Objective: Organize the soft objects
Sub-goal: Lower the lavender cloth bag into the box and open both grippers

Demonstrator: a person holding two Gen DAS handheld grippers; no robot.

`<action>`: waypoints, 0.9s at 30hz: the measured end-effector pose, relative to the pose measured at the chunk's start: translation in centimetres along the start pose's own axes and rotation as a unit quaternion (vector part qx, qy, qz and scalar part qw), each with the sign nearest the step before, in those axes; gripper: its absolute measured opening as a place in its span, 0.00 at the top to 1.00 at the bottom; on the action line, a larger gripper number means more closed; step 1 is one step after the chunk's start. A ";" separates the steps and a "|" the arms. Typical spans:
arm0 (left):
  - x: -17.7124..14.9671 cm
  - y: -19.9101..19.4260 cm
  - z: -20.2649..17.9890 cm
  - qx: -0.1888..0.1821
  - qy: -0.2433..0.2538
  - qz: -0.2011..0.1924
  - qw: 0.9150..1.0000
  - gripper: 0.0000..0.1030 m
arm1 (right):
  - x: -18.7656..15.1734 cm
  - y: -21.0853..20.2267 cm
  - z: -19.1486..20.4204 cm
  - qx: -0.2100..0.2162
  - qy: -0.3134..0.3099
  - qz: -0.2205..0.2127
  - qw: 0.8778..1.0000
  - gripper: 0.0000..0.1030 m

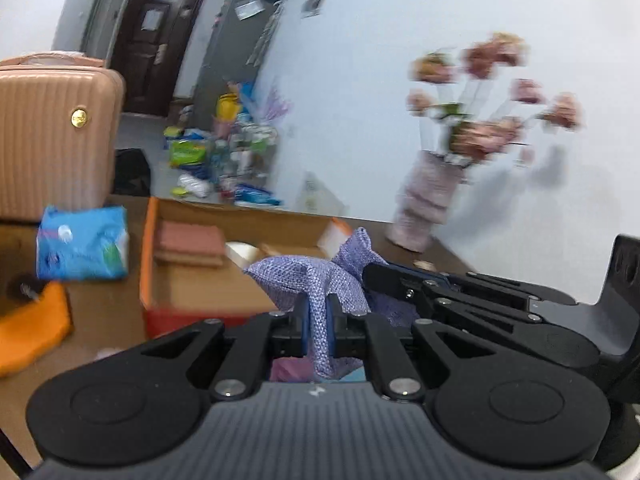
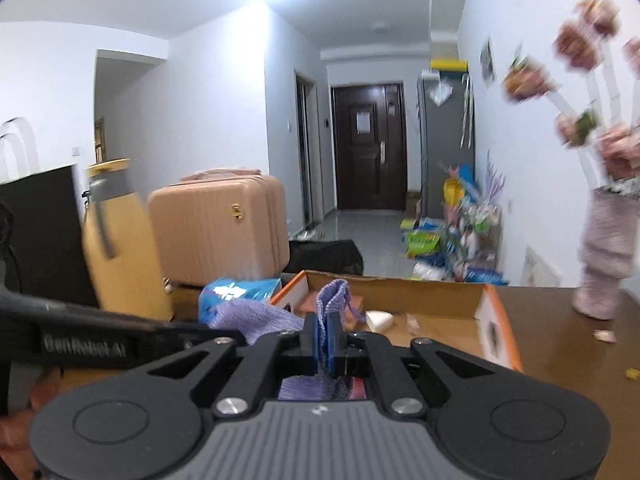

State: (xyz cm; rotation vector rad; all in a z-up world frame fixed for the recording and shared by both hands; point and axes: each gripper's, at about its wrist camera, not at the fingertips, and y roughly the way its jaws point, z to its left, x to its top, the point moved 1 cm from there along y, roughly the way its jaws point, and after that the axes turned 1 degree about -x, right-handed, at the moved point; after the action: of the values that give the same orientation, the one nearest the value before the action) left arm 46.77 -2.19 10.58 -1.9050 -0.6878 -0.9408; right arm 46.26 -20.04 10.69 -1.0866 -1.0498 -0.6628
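- Left hand-held gripper: jaws clenched on a fold of the purple cloth; the mesh fabric passes between the blue pads and hangs below them.
- Right hand-held gripper: jaws clenched on another fold of the same cloth, which bunches up above the pads.
- The cloth spans between the two grippers, lifted off the worktop, in front of the open box.
- Box: cardboard, orange-edged, resting on the worktop. A folded pink towel lies inside at its left end; a white wedge-shaped item lies further right on its floor.
- Blue packet: just left of the box.
- Orange pad: at the near left edge of the left view.
- Vase with pink flowers: on the worktop by the wall, right of the box, blurred.
- Pink suitcase: behind the packet.
- Yellow bottle: left of the suitcase, blurred.
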 end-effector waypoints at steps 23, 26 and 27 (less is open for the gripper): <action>2.2 10.2 7.3 0.136 0.085 0.073 0.984 0.62 | -1.1 18.0 -3.7 0.012 0.099 0.192 0.976 0.60; 3.4 7.7 6.3 0.142 0.093 0.058 0.984 0.61 | 1.0 14.6 -4.2 0.004 0.087 0.170 0.982 0.58; 3.8 6.6 5.8 0.145 0.097 0.050 0.983 0.60 | 1.8 13.2 -4.3 0.001 0.079 0.161 0.984 0.56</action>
State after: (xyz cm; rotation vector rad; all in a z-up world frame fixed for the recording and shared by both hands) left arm 55.87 0.20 8.76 -1.5549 -0.5744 -0.8955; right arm 59.76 -19.21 6.91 -1.1516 -0.7161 -0.4779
